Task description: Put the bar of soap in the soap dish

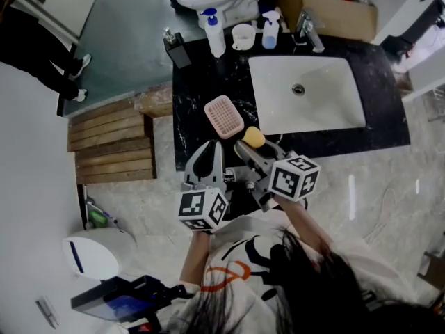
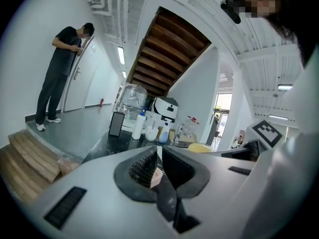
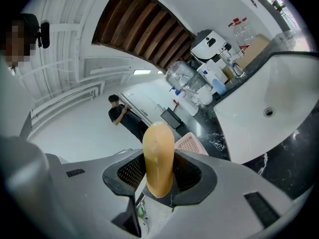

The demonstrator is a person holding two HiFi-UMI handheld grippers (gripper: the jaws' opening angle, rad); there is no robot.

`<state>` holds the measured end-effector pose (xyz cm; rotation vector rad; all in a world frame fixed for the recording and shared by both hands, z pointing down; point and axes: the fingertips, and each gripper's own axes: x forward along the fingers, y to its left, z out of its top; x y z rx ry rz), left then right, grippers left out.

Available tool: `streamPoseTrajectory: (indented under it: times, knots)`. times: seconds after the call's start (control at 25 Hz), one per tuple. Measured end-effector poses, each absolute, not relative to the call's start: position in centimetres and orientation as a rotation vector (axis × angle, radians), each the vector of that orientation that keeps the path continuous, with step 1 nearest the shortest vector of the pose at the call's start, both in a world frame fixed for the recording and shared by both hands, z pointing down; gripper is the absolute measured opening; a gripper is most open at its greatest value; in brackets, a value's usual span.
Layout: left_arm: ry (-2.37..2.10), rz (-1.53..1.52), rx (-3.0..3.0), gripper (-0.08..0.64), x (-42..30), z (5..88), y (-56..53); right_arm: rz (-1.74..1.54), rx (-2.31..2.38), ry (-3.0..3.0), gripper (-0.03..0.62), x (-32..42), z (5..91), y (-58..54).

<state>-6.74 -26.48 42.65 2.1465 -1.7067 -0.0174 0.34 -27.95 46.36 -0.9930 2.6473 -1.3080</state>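
Yellow bar of soap [image 3: 158, 158] is gripped by the right claw [image 1: 250, 145]; the pink soap dish [image 1: 224, 116] lies empty at its ten o'clock on the bench [image 1: 191, 103]. Placing is judged outstanding. The left claw [image 1: 211, 148] is closed, empty.

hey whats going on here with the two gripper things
A person holds a two-jaw gripper in each hand at a black marble counter. The right gripper is clamped on a yellow oval bar of soap, held close beside the pink grid-patterned soap dish, not yet in it. The left gripper is shut and empty.
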Motion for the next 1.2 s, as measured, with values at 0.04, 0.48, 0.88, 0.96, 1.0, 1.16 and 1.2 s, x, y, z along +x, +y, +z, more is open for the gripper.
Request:
streamPoseTrajectory:
  times: [0.04,0.48,0.88,0.96,1.0,1.16,1.2]
  knots:
    - [-1.712,-0.017,2.148,0.032,-7.1,42.5,-26.7,-1.311,-0.993,2.648,0.163,0.1,46.4,-28.2]
    - [-1.686,0.003,2.134,0.032,-9.5,43.9,-29.3,-1.378,-1.025,2.667,0.163,-1.5,47.6,-31.2]
    - [-1.658,0.026,2.119,0.032,-10.9,45.5,-31.7,-1.457,-1.034,2.723,0.163,-2.8,49.8,-33.6]
    - [-1.656,0.023,2.115,0.032,-11.2,45.6,-32.0,-1.491,-1.015,2.744,0.163,-3.2,50.1,-33.9]
    - [-1.656,0.021,2.112,0.032,-11.4,45.7,-32.2,-1.504,-1.006,2.756,0.163,-3.4,50.3,-34.1]
    - [-1.648,0.016,2.109,0.032,-11.5,45.9,-32.5,-1.515,-0.990,2.831,0.164,-4.1,51.0,-34.8]
    - [-1.644,0.017,2.111,0.032,-11.4,46.0,-32.5,-1.520,-0.986,2.844,0.163,-4.3,51.2,-35.0]
